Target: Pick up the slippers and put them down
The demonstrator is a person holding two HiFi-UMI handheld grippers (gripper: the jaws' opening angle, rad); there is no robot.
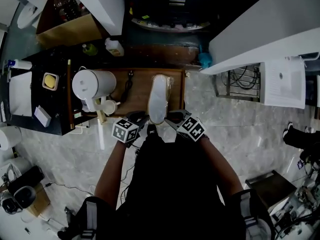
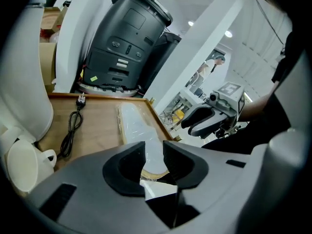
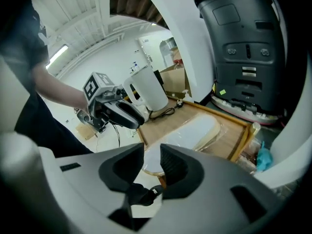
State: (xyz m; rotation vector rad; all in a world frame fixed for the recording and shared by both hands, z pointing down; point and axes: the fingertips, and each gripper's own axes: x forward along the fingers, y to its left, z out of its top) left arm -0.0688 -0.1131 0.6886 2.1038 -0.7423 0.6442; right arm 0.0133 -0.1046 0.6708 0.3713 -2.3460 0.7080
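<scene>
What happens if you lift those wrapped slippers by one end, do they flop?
Probably a little. The wrapped slippers look thin and flat, so the far end may droop. Their shiny clear wrap could be slippery to grip. They look light and, lying flat on the wooden tray, unlikely to roll.

The head view is looking steeply down on the wrapped slipper [image 1: 159, 98]; both gripper views are facing it closely from its near end, sharing it.

The slippers [image 1: 158, 98] are white, the wooden tray [image 1: 140, 102] brown, the kettle [image 1: 93, 85] white, the cord [image 1: 129, 83] black.
</scene>
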